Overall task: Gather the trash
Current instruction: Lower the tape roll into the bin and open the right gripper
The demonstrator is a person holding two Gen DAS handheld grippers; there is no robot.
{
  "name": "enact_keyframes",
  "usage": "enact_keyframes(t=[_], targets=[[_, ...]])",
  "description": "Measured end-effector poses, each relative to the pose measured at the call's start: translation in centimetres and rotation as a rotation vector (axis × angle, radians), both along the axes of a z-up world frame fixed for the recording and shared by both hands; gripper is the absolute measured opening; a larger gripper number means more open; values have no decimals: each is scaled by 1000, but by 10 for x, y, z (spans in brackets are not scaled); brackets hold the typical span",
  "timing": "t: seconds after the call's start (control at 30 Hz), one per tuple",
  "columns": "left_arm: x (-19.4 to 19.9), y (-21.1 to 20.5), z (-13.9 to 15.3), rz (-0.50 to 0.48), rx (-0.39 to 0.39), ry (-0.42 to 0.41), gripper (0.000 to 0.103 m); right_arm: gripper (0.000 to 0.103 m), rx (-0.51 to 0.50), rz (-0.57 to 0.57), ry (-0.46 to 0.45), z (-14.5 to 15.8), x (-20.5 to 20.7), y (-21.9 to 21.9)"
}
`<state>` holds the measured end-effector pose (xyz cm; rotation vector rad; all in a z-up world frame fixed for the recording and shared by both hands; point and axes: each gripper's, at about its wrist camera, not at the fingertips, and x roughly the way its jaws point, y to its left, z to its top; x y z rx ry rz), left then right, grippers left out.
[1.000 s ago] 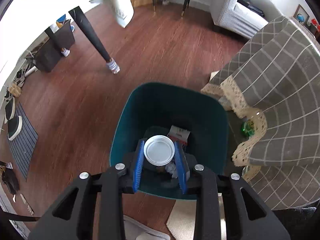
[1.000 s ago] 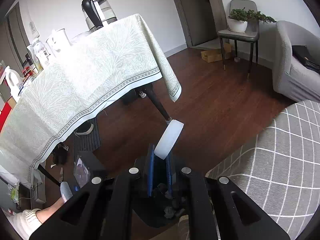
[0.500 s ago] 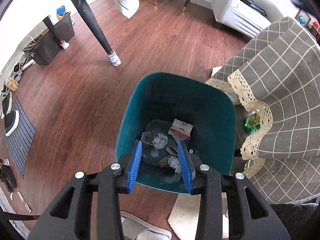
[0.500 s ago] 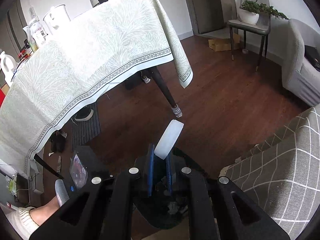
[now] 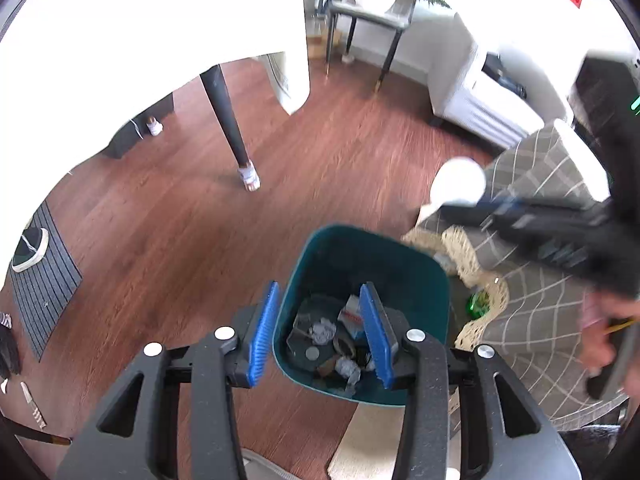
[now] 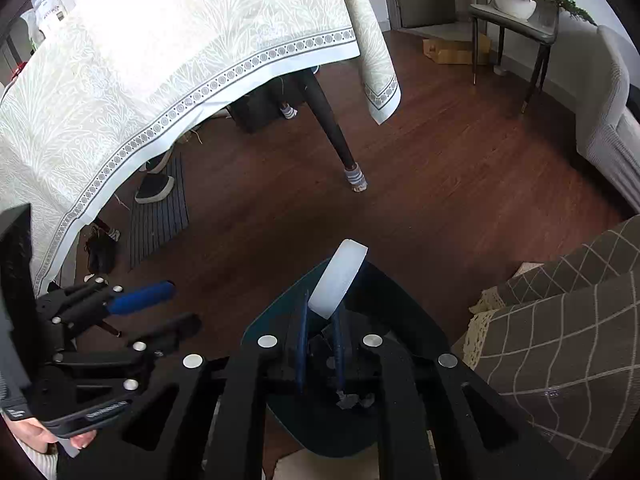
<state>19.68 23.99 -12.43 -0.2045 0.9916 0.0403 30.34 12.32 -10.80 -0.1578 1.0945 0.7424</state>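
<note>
Teal plastic bin (image 5: 416,264) had received the left gripper's (image 5: 318,334) lid, its jaws now wide and empty, while the right gripper (image 6: 320,346) still pinched a white disc (image 6: 338,278) above it.

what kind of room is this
Most likely a home living and dining room: a table under a patterned tablecloth, a pale sofa, and a teal trash bin on wood flooring.

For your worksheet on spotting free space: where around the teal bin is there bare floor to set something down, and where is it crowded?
Free: the wood floor between the teal bin, the table leg and the striped mat. Crowded: the bin's right side, pressed by the checked cloth with a green bottle tucked under it. The bin's bottom is littered with crumpled paper.
</note>
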Motion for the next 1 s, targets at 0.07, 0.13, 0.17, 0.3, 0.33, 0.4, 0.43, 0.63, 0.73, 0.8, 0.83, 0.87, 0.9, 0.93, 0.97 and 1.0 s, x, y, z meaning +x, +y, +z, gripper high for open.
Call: enact_keyframes(t=[0.07,0.13,0.17,0.3,0.33,0.4,0.43,0.63,0.73,0.8,0.83,0.87,0.9,0.93,0.97,1.0], targets=[[-3,3,8,11,0,-18,47,11,-27,7,17,-12,0,6],[-6,5,16,19,9,-36,47,11,-60,19,34,-24,-1,12],[-7,6,20,22,14,-44,47,11,-77,28,50,-32,-1,16],[-13,7,36,22,-7,-80,50,11,-154,47,88,-62,-6,26],[-15,6,39,17,-6,-86,51,11,-175,50,96,-69,-7,28],[-17,4,45,7,8,-97,51,11,-214,59,116,-83,-9,30],[-18,2,48,4,12,-104,51,11,-232,64,130,-89,-10,31],[-24,0,61,-6,-7,-131,51,11,-310,90,208,-118,-17,33],[-26,-2,67,-8,-5,-142,51,11,-358,122,248,-133,-24,34],[-27,0,70,-1,-17,-152,51,11,-385,130,254,-140,-29,34],[-27,1,73,3,-23,-159,51,11,-391,131,261,-142,-30,33],[-27,1,76,6,-28,-167,51,11,-397,132,266,-144,-31,31],[-27,2,79,8,-33,-175,52,11,-402,133,267,-147,-32,28],[-28,2,81,6,-38,-184,53,11,-405,133,268,-146,-34,26],[-29,2,84,0,-42,-192,54,11,-402,131,266,-144,-35,24],[-30,0,86,-7,-42,-198,54,11,-396,128,261,-143,-38,23]])
